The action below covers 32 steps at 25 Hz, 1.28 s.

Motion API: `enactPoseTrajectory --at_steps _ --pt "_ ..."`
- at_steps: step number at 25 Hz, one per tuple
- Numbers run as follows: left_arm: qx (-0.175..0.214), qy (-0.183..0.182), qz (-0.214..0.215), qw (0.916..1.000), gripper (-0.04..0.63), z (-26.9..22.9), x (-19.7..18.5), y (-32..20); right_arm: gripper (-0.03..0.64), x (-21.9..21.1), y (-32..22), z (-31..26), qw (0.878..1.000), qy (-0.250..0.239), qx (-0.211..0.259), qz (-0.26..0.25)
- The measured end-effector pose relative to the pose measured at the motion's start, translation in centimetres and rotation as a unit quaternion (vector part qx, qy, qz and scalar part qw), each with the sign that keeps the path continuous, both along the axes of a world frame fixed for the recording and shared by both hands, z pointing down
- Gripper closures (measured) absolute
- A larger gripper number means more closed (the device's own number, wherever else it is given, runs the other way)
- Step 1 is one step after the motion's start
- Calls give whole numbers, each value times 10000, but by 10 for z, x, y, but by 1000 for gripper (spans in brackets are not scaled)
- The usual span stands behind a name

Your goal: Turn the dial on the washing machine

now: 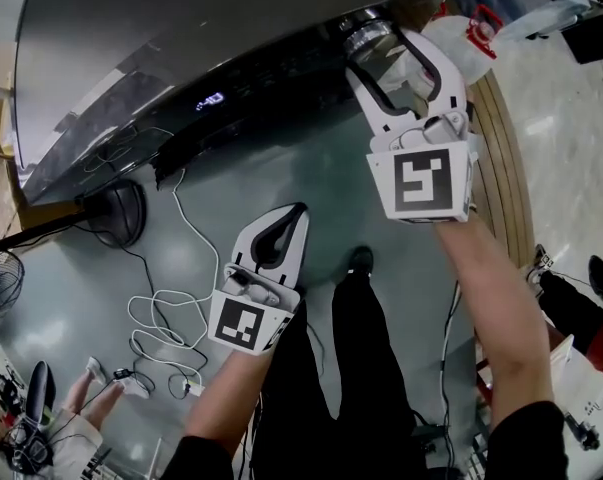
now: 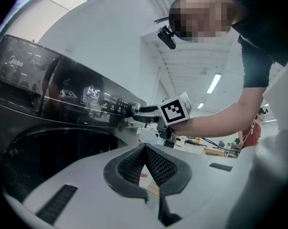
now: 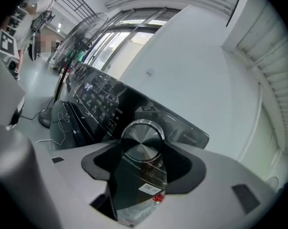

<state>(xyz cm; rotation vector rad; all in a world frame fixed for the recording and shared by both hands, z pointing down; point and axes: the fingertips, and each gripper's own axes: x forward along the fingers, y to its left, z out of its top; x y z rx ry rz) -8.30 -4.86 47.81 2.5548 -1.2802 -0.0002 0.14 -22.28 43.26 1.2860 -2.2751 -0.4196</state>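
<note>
One dial, face toward right tool, jaws gripping it

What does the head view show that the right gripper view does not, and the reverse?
Only the head view: the person's black-trousered legs, a black shoe, and the marker cube of the right hand-held gripper. Only the right gripper view: the flat brushed face of the round silver dial and tall windows. Both: the dark washing machine, its lit display, white cables on the floor, and the dial between that gripper's jaws.
</note>
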Motion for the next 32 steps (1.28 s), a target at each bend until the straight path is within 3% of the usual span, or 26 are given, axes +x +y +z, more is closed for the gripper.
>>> enactPoseTrajectory --at_steps 15,32 --pt "19 16 -84 10000 581 -9 -9 -4 327 -1 -2 -3 9967 -674 -451 96" --pt "-2 102 -84 9999 581 -14 -9 -5 327 3 -2 -1 9816 -1592 -1003 317"
